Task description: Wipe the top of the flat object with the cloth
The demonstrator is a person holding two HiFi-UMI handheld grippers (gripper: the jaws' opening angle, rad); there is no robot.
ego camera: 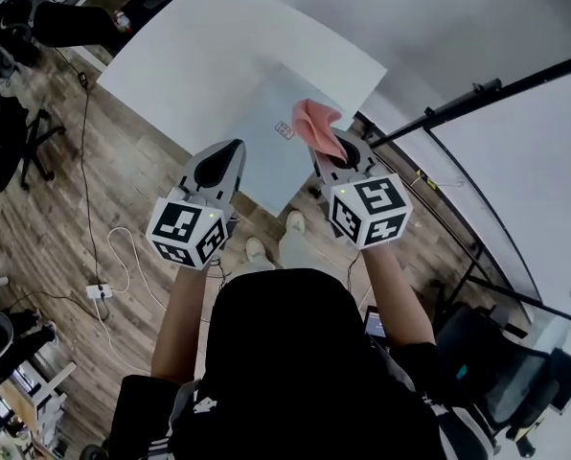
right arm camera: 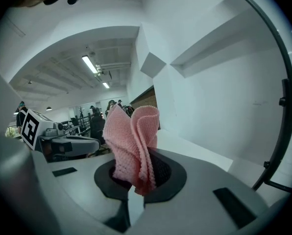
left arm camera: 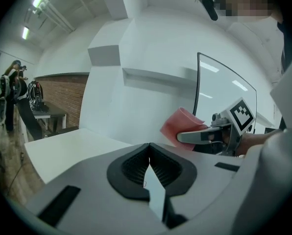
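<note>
In the head view, a pale flat sheet (ego camera: 276, 161) with a small red-printed mark lies at the near corner of the white table (ego camera: 199, 56). My right gripper (ego camera: 330, 149) hangs over the sheet's near right edge and is shut on a pink cloth (ego camera: 318, 126), which stands up in folds from the jaws (right arm camera: 133, 146). My left gripper (ego camera: 234, 146) is shut and empty, level with the right one over the table's near left edge. The left gripper view shows its jaws closed together (left arm camera: 149, 156), with the cloth (left arm camera: 178, 126) to the right.
A black office chair (ego camera: 12, 132) stands on the wood floor at the left, with cables and a power strip (ego camera: 99, 291) beside it. A black pole (ego camera: 477, 94) and a white panel (ego camera: 535, 190) lie to the right. Another chair (ego camera: 501, 372) is at the lower right.
</note>
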